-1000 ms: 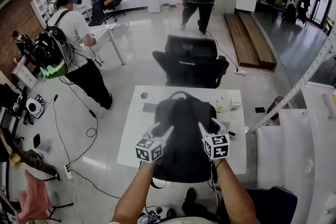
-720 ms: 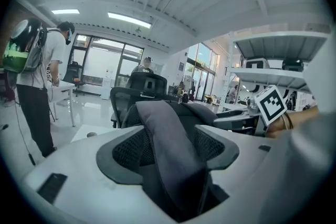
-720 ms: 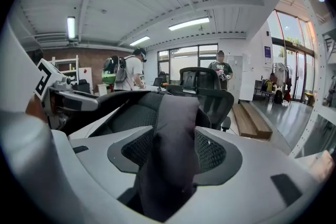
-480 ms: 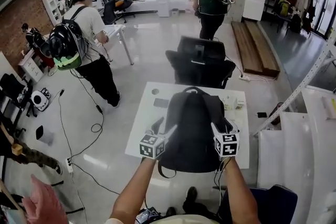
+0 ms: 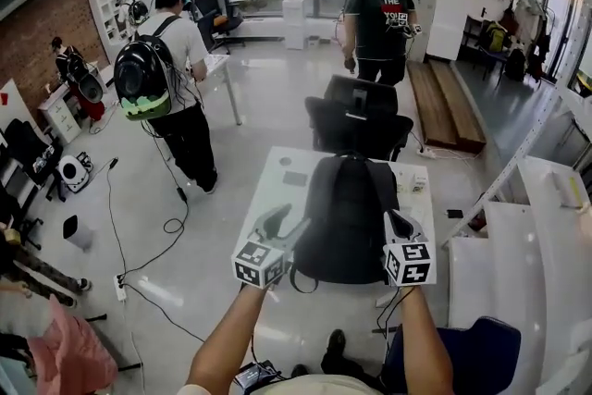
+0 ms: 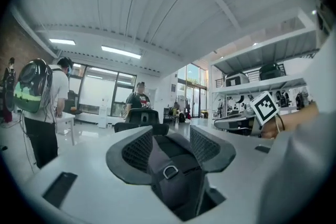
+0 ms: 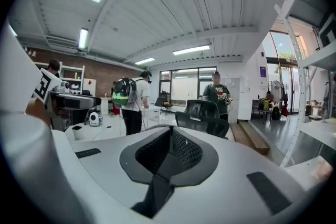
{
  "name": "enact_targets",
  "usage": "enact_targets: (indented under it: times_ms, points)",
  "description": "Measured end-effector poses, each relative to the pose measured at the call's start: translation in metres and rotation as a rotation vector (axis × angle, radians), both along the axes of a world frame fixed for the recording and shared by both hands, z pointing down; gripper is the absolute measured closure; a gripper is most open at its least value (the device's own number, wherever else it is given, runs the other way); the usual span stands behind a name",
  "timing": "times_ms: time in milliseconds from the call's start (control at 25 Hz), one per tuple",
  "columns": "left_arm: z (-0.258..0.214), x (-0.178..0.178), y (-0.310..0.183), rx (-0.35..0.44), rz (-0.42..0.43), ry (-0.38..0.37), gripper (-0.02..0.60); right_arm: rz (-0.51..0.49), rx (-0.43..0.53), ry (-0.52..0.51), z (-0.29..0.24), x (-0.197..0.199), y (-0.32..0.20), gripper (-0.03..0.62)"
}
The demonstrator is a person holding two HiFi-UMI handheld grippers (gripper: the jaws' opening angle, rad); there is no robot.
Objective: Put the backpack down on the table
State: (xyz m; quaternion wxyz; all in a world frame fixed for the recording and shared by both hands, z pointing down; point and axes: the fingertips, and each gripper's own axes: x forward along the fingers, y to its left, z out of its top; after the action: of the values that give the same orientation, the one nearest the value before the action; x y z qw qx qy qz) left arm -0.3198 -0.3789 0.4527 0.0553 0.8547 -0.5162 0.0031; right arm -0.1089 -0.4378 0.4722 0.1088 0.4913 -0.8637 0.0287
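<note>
A black backpack (image 5: 347,217) lies flat on the white table (image 5: 274,191), its top handle toward the far edge. My left gripper (image 5: 282,227) hovers off the pack's left side and does not touch it. Its jaws (image 6: 170,147) have just been closing a little but stand apart. Only a dark piece with a metal ring shows low in the gap. My right gripper (image 5: 398,223) hangs beside the pack's right edge. Its jaws (image 7: 170,149) have just been closing and are shut with nothing between them.
A black office chair (image 5: 359,117) stands behind the table. Beyond it stands a person in a dark T-shirt (image 5: 379,9), and another person with a backpack (image 5: 171,79) is at the left. Small items (image 5: 416,185) lie on the table's right. Cables (image 5: 171,227) lie on the floor.
Both grippers have drawn back from the backpack's sides toward me and risen. The right jaws have shut. The backpack stays lying on the table.
</note>
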Motion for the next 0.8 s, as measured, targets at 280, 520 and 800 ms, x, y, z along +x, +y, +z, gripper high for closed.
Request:
enact_targets:
  times_ms: [280,520,800]
  points:
    - [-0.080,0.014,0.109,0.199,0.120,-0.019,0.540,-0.072,0.142,0.019,-0.077,-0.016,0.110,0.568]
    - [-0.137,0.034,0.176,0.302,0.187,-0.041,0.560,-0.154,0.212,0.040,-0.127,-0.033,0.182,0.568]
    - [-0.160,0.061,0.235,0.316,0.213,-0.090,0.562,-0.237,0.257,0.047,-0.152,-0.034,0.243,0.568]
